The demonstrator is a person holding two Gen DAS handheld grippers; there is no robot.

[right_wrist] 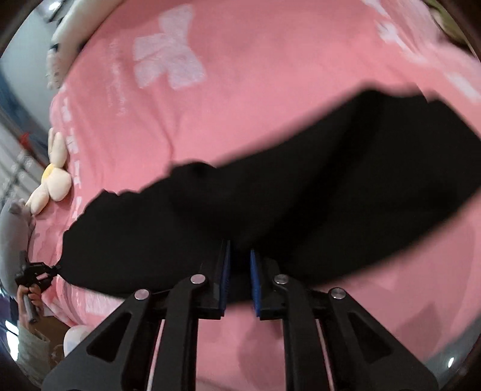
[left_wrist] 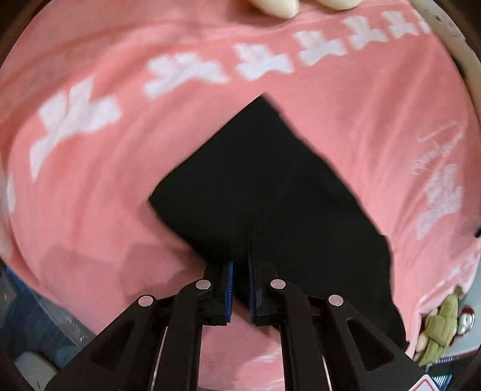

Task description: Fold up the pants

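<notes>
Black pants [left_wrist: 270,192] hang over a pink blanket with white bow prints [left_wrist: 120,180]. My left gripper [left_wrist: 240,264] is shut on the near edge of the pants and holds it up. In the right wrist view the pants [right_wrist: 300,192] stretch as a long dark band from lower left to upper right. My right gripper [right_wrist: 240,258] is shut on their near edge. The left gripper also shows small at the far left of the right wrist view [right_wrist: 49,272], clamped on the pants' end, held by a hand.
A cream flower plush [right_wrist: 54,180] and a grey plush [right_wrist: 12,240] lie at the bed's left edge. A green and brown stuffed toy [left_wrist: 442,327] sits at the lower right. A cream cushion [left_wrist: 279,6] lies at the far edge.
</notes>
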